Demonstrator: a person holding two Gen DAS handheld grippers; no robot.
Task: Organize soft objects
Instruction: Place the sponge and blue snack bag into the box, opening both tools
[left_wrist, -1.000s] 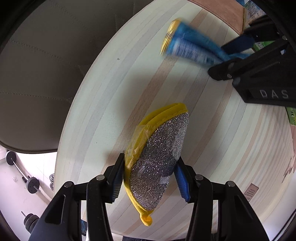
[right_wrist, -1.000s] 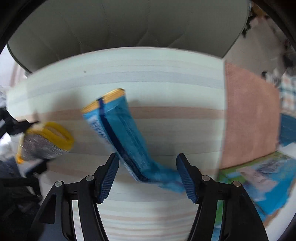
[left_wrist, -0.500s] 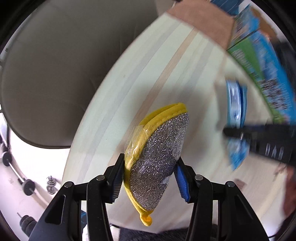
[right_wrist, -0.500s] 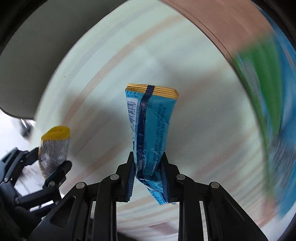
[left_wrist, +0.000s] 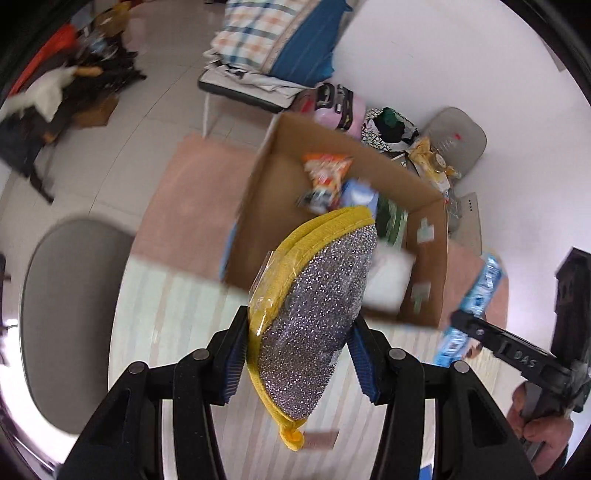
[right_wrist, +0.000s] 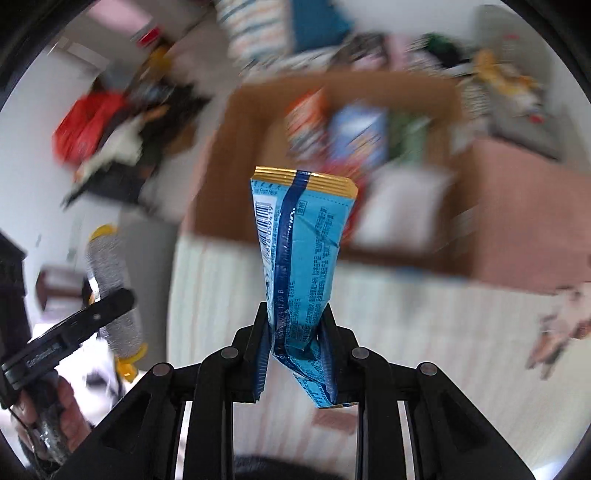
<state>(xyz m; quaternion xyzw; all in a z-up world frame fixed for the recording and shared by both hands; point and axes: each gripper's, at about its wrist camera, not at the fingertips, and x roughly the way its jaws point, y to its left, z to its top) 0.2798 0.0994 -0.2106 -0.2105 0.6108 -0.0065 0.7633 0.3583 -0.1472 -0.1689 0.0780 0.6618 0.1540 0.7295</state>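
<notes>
My left gripper (left_wrist: 295, 343) is shut on a silver glitter scrubbing pad with a yellow rim (left_wrist: 314, 314), held in the air over the striped table (left_wrist: 177, 314). My right gripper (right_wrist: 295, 347) is shut on a light blue snack packet with a gold end (right_wrist: 303, 251), also held up. An open cardboard box (left_wrist: 258, 206) with several packets inside stands beyond the table's far edge, ahead of both grippers; it also shows in the right wrist view (right_wrist: 229, 166). The right gripper and its packet (left_wrist: 480, 295) show at the right of the left wrist view.
A pink rug (left_wrist: 192, 192) lies under the box. A grey chair seat (left_wrist: 66, 314) is left of the table. Clothes and clutter (left_wrist: 55, 92) lie on the floor at the far left, and folded bedding (left_wrist: 266, 40) sits on a bench behind the box.
Both grippers have lifted from looking down at the table and turned toward the cardboard box. The right gripper closed on the blue packet about a second ago and carries it.
</notes>
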